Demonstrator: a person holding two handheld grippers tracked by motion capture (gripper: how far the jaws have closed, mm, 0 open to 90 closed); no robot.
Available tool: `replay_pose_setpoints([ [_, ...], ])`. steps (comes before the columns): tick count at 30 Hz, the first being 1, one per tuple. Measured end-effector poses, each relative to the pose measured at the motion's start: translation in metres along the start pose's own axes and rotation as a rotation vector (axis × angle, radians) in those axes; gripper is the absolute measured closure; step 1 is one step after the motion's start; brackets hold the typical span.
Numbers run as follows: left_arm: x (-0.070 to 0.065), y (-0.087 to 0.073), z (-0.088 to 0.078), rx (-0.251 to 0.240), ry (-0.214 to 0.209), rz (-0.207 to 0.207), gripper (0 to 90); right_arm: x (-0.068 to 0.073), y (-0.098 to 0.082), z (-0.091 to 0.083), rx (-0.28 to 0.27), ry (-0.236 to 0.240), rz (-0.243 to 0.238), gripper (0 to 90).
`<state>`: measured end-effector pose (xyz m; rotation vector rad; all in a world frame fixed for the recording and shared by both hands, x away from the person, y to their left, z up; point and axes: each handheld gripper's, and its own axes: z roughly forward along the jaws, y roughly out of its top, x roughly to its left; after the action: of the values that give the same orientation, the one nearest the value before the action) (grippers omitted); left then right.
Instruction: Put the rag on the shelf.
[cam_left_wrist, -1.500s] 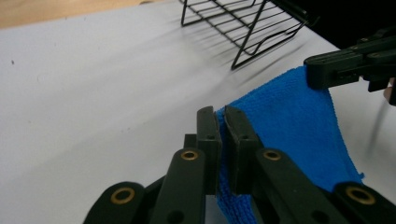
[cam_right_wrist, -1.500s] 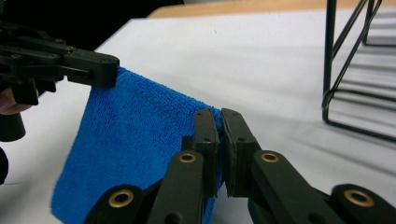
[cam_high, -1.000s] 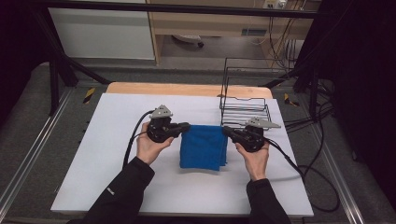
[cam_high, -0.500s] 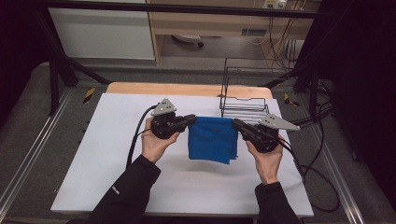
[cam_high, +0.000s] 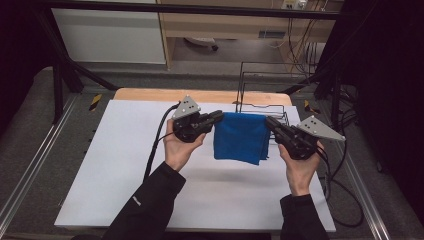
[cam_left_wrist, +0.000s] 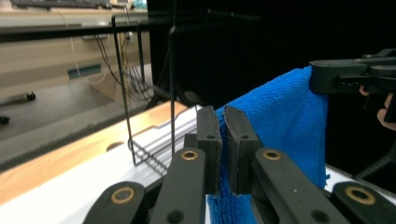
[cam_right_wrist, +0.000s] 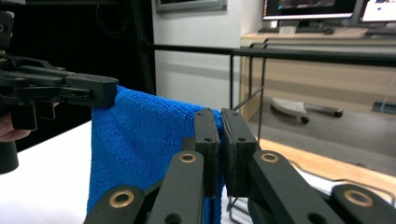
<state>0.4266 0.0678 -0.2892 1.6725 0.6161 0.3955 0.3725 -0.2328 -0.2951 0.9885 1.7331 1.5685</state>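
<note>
A folded blue cloth (cam_high: 240, 137) hangs in the air above the white table (cam_high: 120, 170), stretched between both grippers. My left gripper (cam_high: 218, 116) is shut on the cloth's upper left corner and my right gripper (cam_high: 270, 121) on its upper right corner. In the left gripper view the jaws (cam_left_wrist: 222, 116) pinch the cloth's (cam_left_wrist: 285, 116) edge, and the other gripper (cam_left_wrist: 327, 77) clamps the far corner. In the right gripper view the jaws (cam_right_wrist: 219, 119) pinch the cloth (cam_right_wrist: 140, 140), and the other gripper (cam_right_wrist: 100, 93) grips the far end. The top edge runs nearly level.
A black wire rack (cam_high: 260, 95) stands at the table's back right, just behind the cloth. Its thin uprights rise close by in the left gripper view (cam_left_wrist: 140, 93) and its rails in the right gripper view (cam_right_wrist: 247, 70). Cables trail from both grippers.
Both hands have risen and moved away from the person toward the rack. The cloth has come off the table and now hangs between the grippers.
</note>
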Motion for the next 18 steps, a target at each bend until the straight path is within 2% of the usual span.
replay_pose_setpoints([
  [5, -0.005, 0.009, 0.01, -0.032, -0.003, -0.01, 85.3, -0.006, 0.01, -0.006, -0.035, -0.037, -0.01, 86.3],
  [13, -0.01, 0.021, 0.027, -0.077, -0.001, -0.013, 85.3, -0.016, 0.022, -0.013, -0.087, -0.085, 0.0, 86.3],
  [18, -0.011, 0.034, 0.037, -0.098, -0.001, -0.009, 85.3, -0.021, 0.033, -0.016, -0.112, -0.111, -0.01, 86.3],
])
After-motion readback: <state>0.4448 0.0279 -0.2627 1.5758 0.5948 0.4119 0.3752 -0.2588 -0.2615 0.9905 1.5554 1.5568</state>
